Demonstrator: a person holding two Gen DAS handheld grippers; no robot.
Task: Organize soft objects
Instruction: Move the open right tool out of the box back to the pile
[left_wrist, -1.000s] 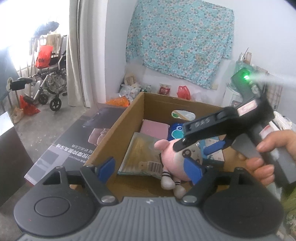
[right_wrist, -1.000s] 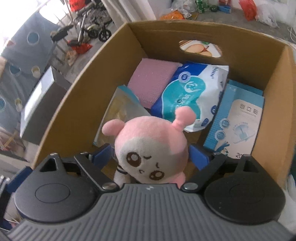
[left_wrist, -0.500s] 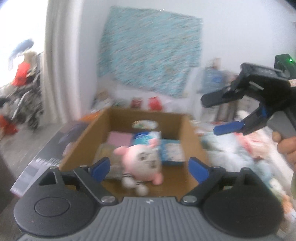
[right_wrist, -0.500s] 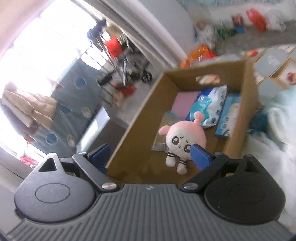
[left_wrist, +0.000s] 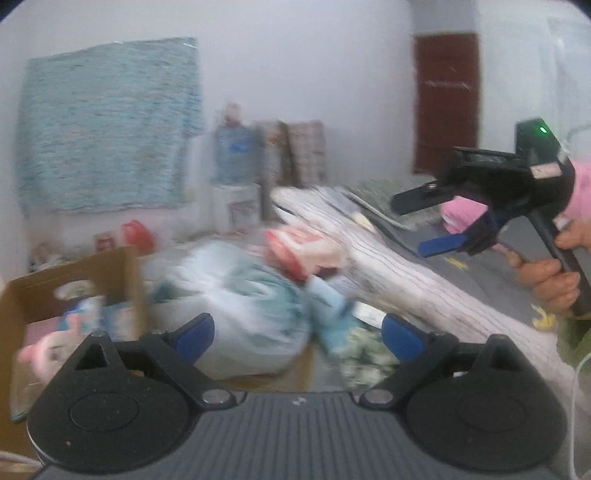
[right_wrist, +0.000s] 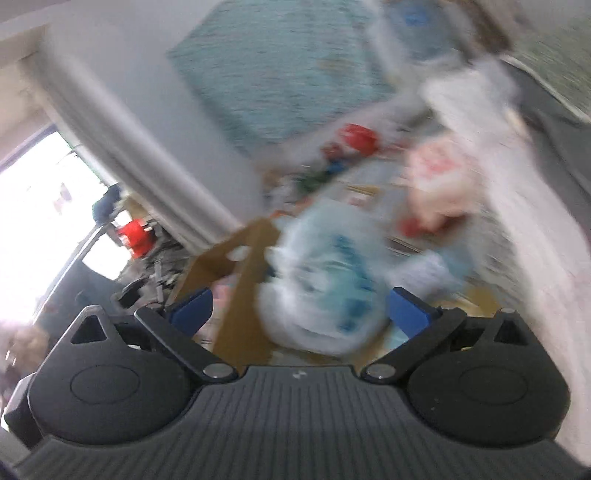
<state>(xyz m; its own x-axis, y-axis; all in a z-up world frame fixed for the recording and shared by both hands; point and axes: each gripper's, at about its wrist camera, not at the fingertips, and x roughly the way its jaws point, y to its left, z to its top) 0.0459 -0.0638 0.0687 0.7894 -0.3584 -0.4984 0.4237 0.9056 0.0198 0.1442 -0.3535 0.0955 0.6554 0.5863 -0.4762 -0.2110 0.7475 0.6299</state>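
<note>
Both of your grippers are empty. The left gripper (left_wrist: 297, 334) has its jaws spread wide with nothing between them, and the right gripper (left_wrist: 424, 221) — seen from the left wrist camera out over the grey bed (left_wrist: 491, 273) — is spread just as wide; on both, the jaws have just been opening.

The pink plush toy (left_wrist: 40, 350) lies inside the cardboard box (left_wrist: 125, 273), down at the far left edge of the left view, alongside other packets, so that piece looks done. What is left sits beside the box: a pale blue-and-white plastic bag (left_wrist: 240, 302) just ahead of your left jaws, a red-and-white packet (left_wrist: 299, 245) resting on top of it, and something pink (left_wrist: 463, 212) on the bed beyond the right gripper.

Both views are heavily smeared, the right one worst. The risk from here is closing on a target you have not properly seen — you could catch only a fold of the bag's film, which would likely slip or tear. The packet on top could also slide off if you lift the bag first. And the box wall (right_wrist: 243, 291) stands close to your right jaws; swinging back at speed could clip it and shove the box.
</note>
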